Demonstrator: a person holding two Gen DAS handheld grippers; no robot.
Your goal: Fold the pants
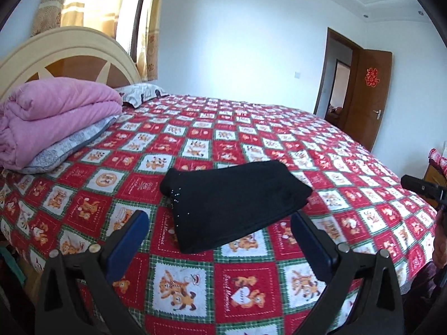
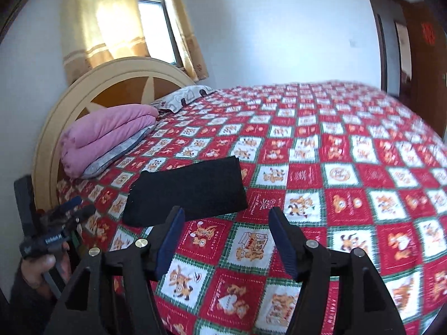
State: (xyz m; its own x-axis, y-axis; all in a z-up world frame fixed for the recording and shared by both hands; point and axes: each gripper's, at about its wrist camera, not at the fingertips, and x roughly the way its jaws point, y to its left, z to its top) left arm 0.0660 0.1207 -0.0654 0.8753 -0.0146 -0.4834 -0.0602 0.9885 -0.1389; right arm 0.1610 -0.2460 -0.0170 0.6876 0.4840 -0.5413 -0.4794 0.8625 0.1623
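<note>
Black-armed tongs (image 1: 220, 223) (image 2: 226, 220) agape, empty

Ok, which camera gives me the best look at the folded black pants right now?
The left wrist view: the black pants lie sharp and unobstructed on the bedspread, folded layers and a sparkly seam visible. In the right wrist view the pants are a flat dark patch, their near edge partly hidden behind one of the fingers.

The black pants (image 1: 232, 203) lie folded on the bed (image 1: 307, 145) near its front edge. The left gripper (image 1: 220, 243) hangs above them, jaws wide apart and empty. A pink quilt (image 1: 53, 120) sits by the headboard (image 1: 69, 55)
</note>
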